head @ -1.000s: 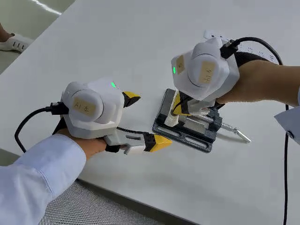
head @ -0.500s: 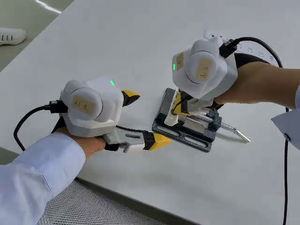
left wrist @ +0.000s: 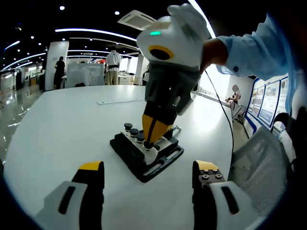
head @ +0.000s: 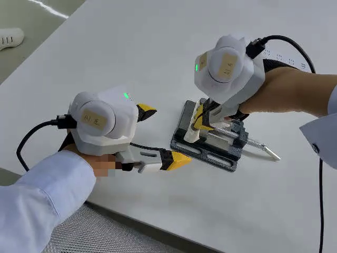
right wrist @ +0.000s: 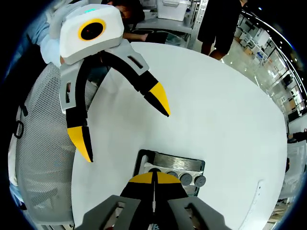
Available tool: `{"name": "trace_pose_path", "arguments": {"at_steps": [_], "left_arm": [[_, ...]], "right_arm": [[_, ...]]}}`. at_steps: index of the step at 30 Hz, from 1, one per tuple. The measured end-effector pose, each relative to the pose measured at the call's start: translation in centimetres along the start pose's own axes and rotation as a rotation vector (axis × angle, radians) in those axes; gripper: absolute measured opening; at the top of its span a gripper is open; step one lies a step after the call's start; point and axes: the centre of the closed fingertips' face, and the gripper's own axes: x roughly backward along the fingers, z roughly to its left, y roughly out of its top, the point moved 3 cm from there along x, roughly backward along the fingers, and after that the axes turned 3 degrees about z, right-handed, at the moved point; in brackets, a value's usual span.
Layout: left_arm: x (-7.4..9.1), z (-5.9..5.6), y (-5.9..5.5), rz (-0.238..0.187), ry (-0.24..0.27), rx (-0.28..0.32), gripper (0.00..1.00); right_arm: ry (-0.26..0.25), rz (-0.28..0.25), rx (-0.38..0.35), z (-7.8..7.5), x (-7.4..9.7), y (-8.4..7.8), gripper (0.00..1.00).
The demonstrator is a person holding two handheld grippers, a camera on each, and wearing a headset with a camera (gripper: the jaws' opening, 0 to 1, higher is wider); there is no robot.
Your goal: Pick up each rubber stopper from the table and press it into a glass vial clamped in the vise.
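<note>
Yellow-tipped right gripper (head: 199,122) clenched over the vise (head: 209,154) — left gripper (head: 166,135) spread, empty.

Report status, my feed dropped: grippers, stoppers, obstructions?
Left gripper open, hovering off the black metal vise. Right gripper shut, tips at the row's end. Three dark round rubber stoppers seated alongside. No obstruction.

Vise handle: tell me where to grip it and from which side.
Grip the vise handle near its free end, where the thin rod juts out clear of the vise body, low over the table. Come from above, jaws across the rod. This probably keeps you away from the right gripper, shut over the vials.
</note>
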Motion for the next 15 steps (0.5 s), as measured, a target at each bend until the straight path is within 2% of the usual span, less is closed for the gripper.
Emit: {"name": "trace_pose_path", "arguments": {"at_steps": [5,8,11,15], "left_arm": [[0.0,0.0,0.0,0.002,-0.001,-0.002,0.72],[0.0,-0.1,0.1,0.000,-0.004,-0.015,0.72],[0.1,-0.1,0.3,-0.008,-0.005,-0.014,0.72],[0.1,0.0,0.5,-0.018,-0.005,-0.015,0.72]], "right_arm": [[-0.024,-0.040,-0.014,0.0,0.0,-0.2,0.00],[-0.048,-0.080,-0.049,0.2,0.1,-0.2,0.00],[-0.076,-0.175,-0.126,0.5,0.4,0.0,0.00],[-0.134,-0.247,-0.214,0.4,1.1,-0.6,0.00]]}}
